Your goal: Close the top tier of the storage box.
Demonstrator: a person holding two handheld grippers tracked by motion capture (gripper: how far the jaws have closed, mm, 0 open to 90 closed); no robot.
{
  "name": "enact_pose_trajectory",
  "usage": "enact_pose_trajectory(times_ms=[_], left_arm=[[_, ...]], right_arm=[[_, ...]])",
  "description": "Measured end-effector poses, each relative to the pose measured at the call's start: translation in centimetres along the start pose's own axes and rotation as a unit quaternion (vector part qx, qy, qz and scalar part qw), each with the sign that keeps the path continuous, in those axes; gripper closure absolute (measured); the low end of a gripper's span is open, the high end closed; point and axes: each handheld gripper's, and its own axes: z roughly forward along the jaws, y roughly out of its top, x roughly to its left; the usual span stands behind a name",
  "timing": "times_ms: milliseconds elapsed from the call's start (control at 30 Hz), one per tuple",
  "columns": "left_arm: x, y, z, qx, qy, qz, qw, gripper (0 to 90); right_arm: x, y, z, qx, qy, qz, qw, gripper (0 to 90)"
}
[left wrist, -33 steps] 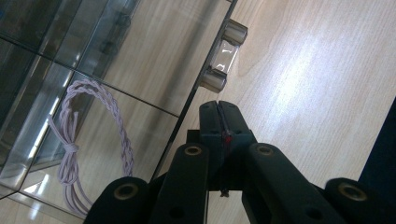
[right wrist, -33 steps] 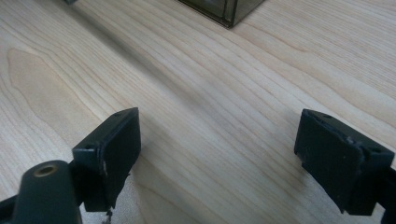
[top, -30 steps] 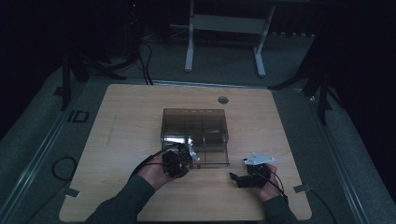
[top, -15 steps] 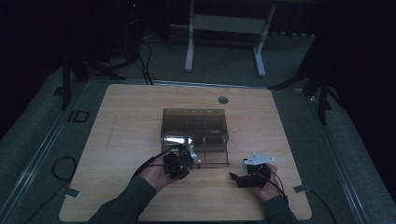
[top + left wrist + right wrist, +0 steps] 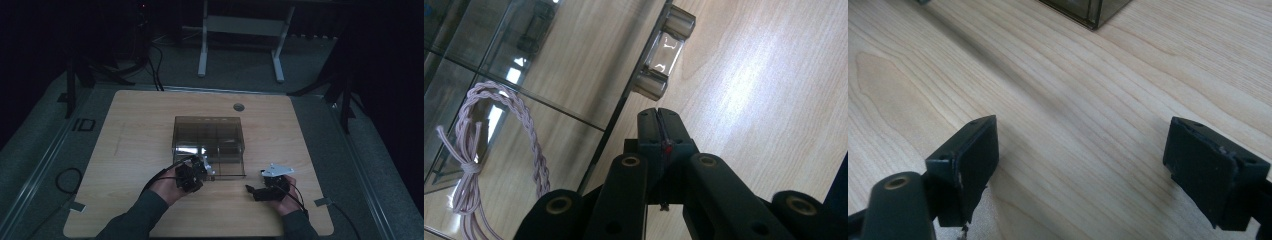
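On the pale wooden table [image 5: 130, 150], the left gripper [image 5: 659, 122] has its jaws pressed together just short of the clear box's [image 5: 210, 137] latch [image 5: 664, 52], at the near edge. The right gripper [image 5: 1083, 165] rests with jaws spread wide. The box lies flat, long side running left to right, and nothing has shifted since a second ago.

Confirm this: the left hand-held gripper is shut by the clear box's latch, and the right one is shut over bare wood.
One slip: the right hand-held gripper is open, jaws wide apart over the bare table, per the right gripper view. The left hand-held gripper is indeed shut by the box's latch.
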Motion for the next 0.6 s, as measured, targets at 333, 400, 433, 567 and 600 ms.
enact_pose_trajectory(times_ms=[333,400,433,567,600], left_arm=[[0.15,0.14,-0.07,-0.005,0.001,-0.003,1.0000,89.8],[0.14,0.18,-0.13,-0.008,0.002,-0.002,1.0000,89.8],[0.17,0.19,-0.16,-0.008,0.003,-0.002,1.0000,89.8],[0.27,0.17,-0.35,-0.012,0.002,-0.004,0.9999,89.8],[0.28,0.17,-0.38,-0.012,0.002,-0.004,0.9999,89.8]], right_arm=[[-0.01,0.00,0.00,0.000,0.000,-0.001,1.0000,14.9],[-0.02,0.00,0.00,0.000,0.000,-0.001,1.0000,14.9],[-0.02,0.00,0.00,0.000,0.000,-0.001,1.0000,14.9],[-0.01,0.00,0.00,0.000,0.000,-0.001,1.0000,14.9],[-0.01,0.00,0.00,0.000,0.000,-0.001,1.0000,14.9]])
